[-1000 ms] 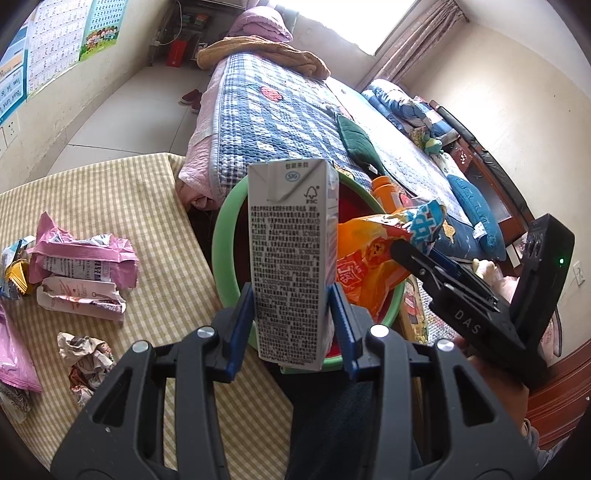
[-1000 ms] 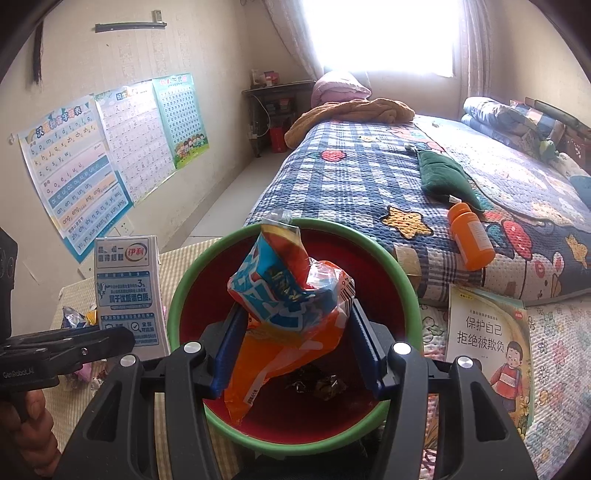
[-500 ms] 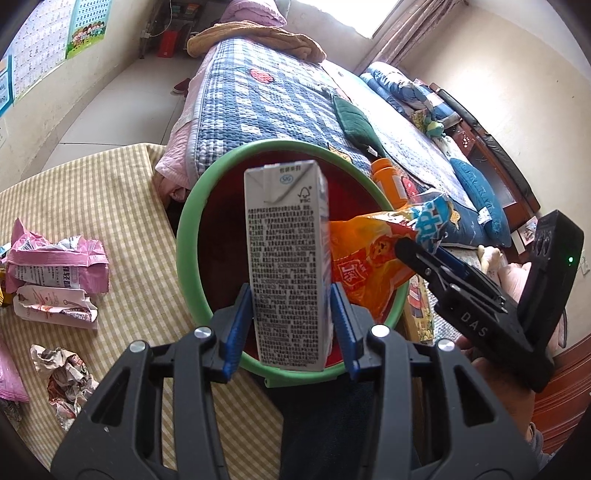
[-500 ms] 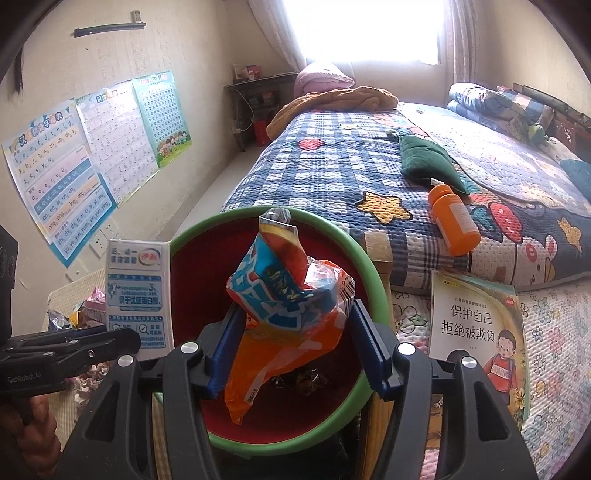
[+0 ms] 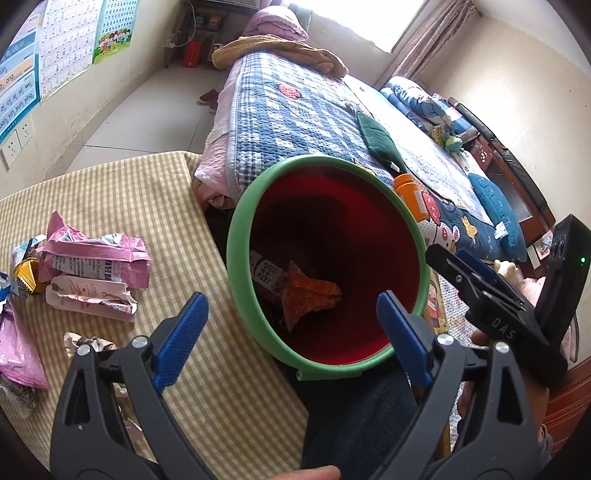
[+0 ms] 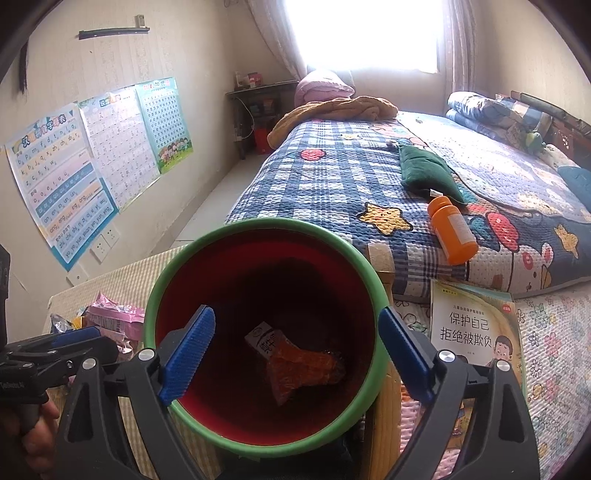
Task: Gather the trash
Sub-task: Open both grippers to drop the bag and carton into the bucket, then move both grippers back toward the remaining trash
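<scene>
We find the carton (image 6: 264,339) and orange wrapper (image 6: 306,365) lying in the bin (image 5: 236,236). Both the left hand-held gripper (image 5: 291,328) and right hand-held gripper (image 6: 295,349) are opening, nothing between the jaws. Wrappers (image 5: 92,258) remain on the surface (image 5: 122,192) (several, uncollected).

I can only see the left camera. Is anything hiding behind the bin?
Observer: Yes. A picture book lies on a flowered mat, just right of the bin.
Child: Is the other gripper holding trash?
Observer: No. The right hand-held gripper is opening over the bin, with nothing between its fingers.
Child: What's high up on the wall?
Observer: A dark bar is fixed above the posters.
</scene>
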{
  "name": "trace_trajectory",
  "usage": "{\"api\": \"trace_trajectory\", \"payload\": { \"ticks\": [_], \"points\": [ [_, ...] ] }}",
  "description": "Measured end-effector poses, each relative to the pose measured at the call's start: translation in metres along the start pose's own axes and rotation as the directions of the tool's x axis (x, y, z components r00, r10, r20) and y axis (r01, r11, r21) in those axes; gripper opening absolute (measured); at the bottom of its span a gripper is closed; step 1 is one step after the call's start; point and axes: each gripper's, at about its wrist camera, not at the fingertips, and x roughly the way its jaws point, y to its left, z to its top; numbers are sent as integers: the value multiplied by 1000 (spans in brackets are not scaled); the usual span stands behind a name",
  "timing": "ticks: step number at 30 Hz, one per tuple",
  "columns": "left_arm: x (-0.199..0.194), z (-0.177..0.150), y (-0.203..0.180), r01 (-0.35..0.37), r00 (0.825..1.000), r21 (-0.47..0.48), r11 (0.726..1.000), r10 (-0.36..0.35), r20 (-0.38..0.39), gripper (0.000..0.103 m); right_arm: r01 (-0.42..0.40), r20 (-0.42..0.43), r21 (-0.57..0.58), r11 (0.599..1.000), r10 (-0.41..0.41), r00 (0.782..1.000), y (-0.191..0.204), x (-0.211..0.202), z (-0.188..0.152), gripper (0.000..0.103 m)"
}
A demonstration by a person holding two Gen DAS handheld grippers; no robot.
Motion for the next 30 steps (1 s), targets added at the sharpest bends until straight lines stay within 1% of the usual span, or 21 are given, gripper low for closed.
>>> {"api": "trace_trajectory", "payload": {
  "ticks": [2,5,10,15,24,30],
  "points": [
    [-5,-2,5,-9,1000,-8,1000,9,3,94,-7,-1,-10,1000,7,1000,6,-1,1,89],
    [-13,-6,12,-25,1000,-22,999,25,13,97,-16,-2,-29,999,16,1000,17,-2,1,94],
    [-31,-15,31,-48,998,-54,997,49,28,97,-44,-8,-63,997,44,999,40,-5,-2,95],
    [-53,-27,54,-84,995,-91,992,89,47,97,-79,-20,-99,992,78,997,67,-7,-6,96],
    [-95,-55,98,-152,983,-177,972,167,72,97,-162,-52,-172,972,156,986,122,-12,-18,96],
    [-121,-79,127,-199,972,-233,952,222,78,97,-213,-89,-212,954,198,976,155,-12,-31,96]
  ]
}}
